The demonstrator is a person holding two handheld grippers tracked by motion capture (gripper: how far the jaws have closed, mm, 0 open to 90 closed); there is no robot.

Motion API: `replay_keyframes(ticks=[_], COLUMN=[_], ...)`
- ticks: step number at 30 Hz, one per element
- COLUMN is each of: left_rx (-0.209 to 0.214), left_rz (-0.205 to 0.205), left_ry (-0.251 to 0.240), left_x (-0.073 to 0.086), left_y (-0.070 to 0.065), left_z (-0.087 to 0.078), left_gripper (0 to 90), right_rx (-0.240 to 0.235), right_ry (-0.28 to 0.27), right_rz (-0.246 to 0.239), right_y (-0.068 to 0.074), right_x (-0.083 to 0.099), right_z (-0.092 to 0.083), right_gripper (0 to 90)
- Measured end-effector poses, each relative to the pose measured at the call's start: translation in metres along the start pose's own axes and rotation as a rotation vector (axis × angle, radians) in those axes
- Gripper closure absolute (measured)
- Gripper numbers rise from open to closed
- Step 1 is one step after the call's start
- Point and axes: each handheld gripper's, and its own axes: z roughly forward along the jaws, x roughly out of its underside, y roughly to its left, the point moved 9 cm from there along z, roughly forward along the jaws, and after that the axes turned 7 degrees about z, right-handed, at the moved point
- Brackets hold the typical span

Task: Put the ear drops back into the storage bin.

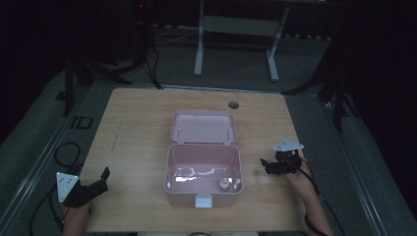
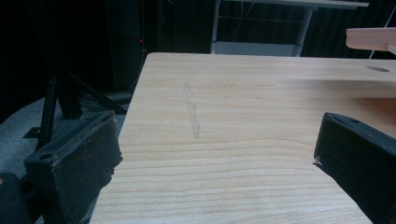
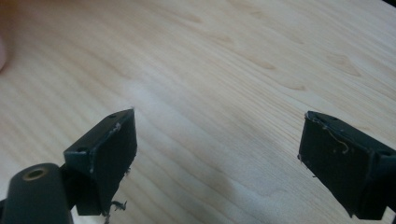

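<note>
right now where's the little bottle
In the high view the small bottle stands inside the open pink box at the table's middle, near its front right corner, just behind the front latch.

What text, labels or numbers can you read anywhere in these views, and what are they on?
"ID": dark letters on the grey floor mat left of the light wooden table.
Pink plastic box with open lid: no print readable; its white front latch looks blank.
Small round object inside the box: too small and blurred to tell.
Left tool and right tool: no markings legible.
</note>
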Motion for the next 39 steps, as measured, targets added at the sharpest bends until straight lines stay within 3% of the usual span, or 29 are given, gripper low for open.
replay_keyframes(ticks=[1,2,3,6,14,16,23,25,30,35,39], left_rx=[0.001,0.001,0.001,0.000,-0.001,-0.001,-0.004,-0.002,-0.003,0.002,0.003], left_rz=[-0.001,-0.001,-0.001,-0.001,0.000,-0.001,0.006,0.002,0.007,-0.001,0.005], left_ry=[0.001,0.002,0.002,0.000,0.002,0.001,0.001,0.003,-0.001,0.002,0.001], left_x=[0.000,0.000,0.000,0.000,0.000,0.000,0.000,0.000,0.000,0.000,0.000], left_y=[0.000,0.000,0.000,0.000,0.000,0.000,-0.001,-0.001,-0.001,-0.001,-0.001], left_z=[0.000,0.000,0.000,0.000,0.000,0.000,0.000,0.000,0.000,0.000,0.000], left_gripper=[0.5,0.5,0.5,0.5,0.5,0.5,0.5,0.5,0.5,0.5,0.5], right_rx=[0.008,0.020,0.020,0.069,0.093,0.100,0.094,0.112,0.059,0.075,0.051], right_ry=[-0.020,-0.071,-0.071,-0.148,-0.224,-0.254,-0.292,-0.325,-0.374,-0.373,-0.382], right_rz=[0.022,0.076,0.076,0.168,0.254,0.300,0.335,0.370,0.416,0.419,0.453], right_y=[-0.001,-0.004,-0.004,-0.012,-0.018,-0.021,-0.024,-0.028,-0.029,-0.033,-0.036], right_x=[0.000,-0.001,-0.001,0.001,0.003,0.005,0.009,0.012,0.015,0.021,0.022], right_z=[0.000,-0.002,-0.002,-0.003,-0.007,-0.009,-0.011,-0.014,-0.020,-0.023,-0.024], right_gripper=[11.2,11.2,11.2,11.2,11.2,11.2,11.2,11.2,11.2,11.2,11.2])
